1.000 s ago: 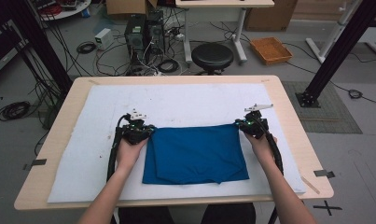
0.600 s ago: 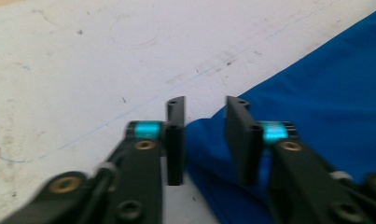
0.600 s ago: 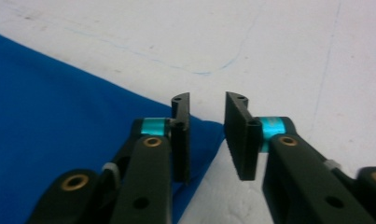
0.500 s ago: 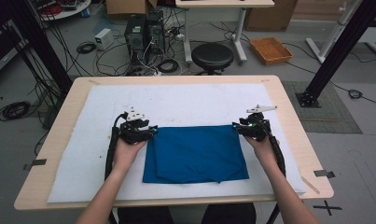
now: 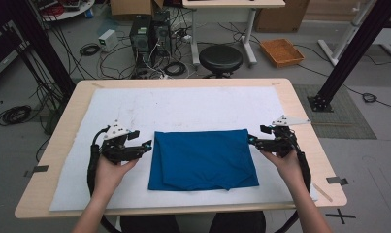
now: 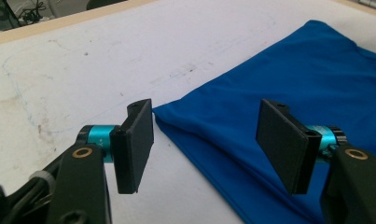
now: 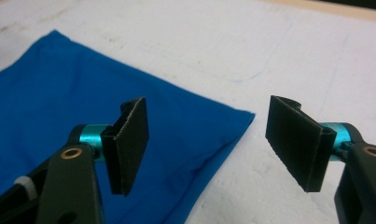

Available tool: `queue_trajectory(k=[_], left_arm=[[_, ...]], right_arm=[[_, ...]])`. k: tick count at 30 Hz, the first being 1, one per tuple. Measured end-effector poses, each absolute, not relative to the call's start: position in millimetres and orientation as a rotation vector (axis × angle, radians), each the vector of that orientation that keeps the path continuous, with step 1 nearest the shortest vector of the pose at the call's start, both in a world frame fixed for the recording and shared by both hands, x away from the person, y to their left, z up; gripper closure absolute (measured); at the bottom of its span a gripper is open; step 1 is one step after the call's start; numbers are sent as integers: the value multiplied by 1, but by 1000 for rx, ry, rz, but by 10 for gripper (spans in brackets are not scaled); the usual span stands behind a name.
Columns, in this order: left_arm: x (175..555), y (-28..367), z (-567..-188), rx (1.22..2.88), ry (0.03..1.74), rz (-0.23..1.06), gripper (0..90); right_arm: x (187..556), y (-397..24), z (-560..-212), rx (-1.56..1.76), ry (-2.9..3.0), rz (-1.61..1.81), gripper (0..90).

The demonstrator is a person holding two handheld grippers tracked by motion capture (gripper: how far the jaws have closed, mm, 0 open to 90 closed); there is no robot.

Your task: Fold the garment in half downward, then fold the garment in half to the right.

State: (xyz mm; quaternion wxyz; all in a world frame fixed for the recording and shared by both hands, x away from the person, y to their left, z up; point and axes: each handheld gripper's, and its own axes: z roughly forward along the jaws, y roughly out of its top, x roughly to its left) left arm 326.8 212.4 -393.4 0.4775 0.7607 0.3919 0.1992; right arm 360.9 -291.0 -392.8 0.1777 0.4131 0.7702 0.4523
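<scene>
A folded blue cloth (image 5: 203, 159) lies flat in the middle of the white mat (image 5: 193, 109). My left gripper (image 5: 145, 145) hovers just off the cloth's upper left corner (image 6: 160, 112); its jaws have just been opening and stand wide apart, with nothing pinched between them. At the cloth's upper right corner (image 7: 248, 116) my right gripper (image 5: 252, 141) has likewise just opened its jaws and holds nothing. In the left gripper view the cloth (image 6: 288, 88) spreads ahead and to the right. Ahead and to the left in the right gripper view is the cloth (image 7: 59, 102).
The mat covers most of a wooden table (image 5: 307, 124). Beyond the far edge on the floor stand a black stool (image 5: 220, 58), computer boxes with cables (image 5: 149, 36) and an orange tray (image 5: 282, 51). A black frame post (image 5: 346, 53) rises at the right.
Both grippers let go of the cloth's upper corners, opened, and drew outward and up, the left to the left and the right to the right. The cloth now lies flat.
</scene>
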Motion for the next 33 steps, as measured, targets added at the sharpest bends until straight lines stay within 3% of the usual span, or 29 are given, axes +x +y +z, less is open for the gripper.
queue_trajectory(k=[13, 22, 27, 33], left_arm=[[314, 229, -398, 1808, 861, 577, 385], [312, 220, -401, 1799, 850, 468, 383], [308, 218, -395, 1806, 938, 413, 350], [288, 219, -393, 1789, 950, 470, 324]], right_arm=[[358, -305, -386, 1180, 2121, 1312, 327], [360, -304, -387, 1185, 2118, 1309, 329], [360, -303, -387, 1179, 2118, 1304, 331], [359, -304, -388, 1173, 2117, 1303, 333]])
